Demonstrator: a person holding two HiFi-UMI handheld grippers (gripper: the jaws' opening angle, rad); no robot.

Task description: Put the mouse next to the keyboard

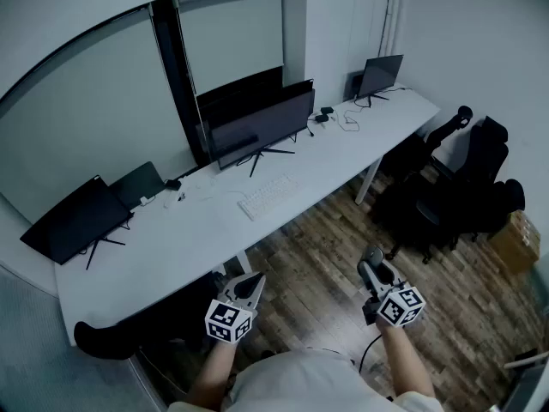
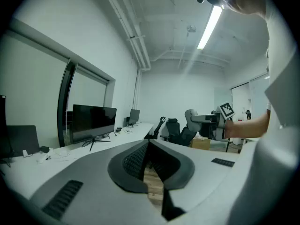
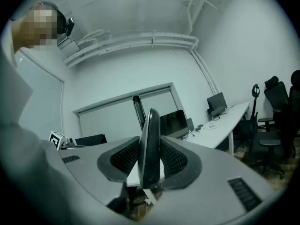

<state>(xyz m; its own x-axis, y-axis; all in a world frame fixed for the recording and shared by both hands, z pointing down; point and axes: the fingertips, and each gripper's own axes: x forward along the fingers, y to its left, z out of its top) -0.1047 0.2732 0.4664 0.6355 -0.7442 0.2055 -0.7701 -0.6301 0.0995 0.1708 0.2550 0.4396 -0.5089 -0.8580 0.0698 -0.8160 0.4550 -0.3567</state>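
Head view: we stand back from the bench (image 1: 360, 136), where the keyboard (image 1: 268, 196) lies. Our left tool (image 1: 253, 283) and right tool (image 1: 374, 263) hang over the floor (image 1: 326, 256).

Left gripper view: the left tool is clenched on nothing.

Right gripper view: the right tool grasps the mouse (image 3: 150, 149) edge-on. Carrying it over and setting it down are left.

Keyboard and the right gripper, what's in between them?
Head view: only wooden floor and bare white desk lie between the keyboard and the right gripper, which holds the mouse.
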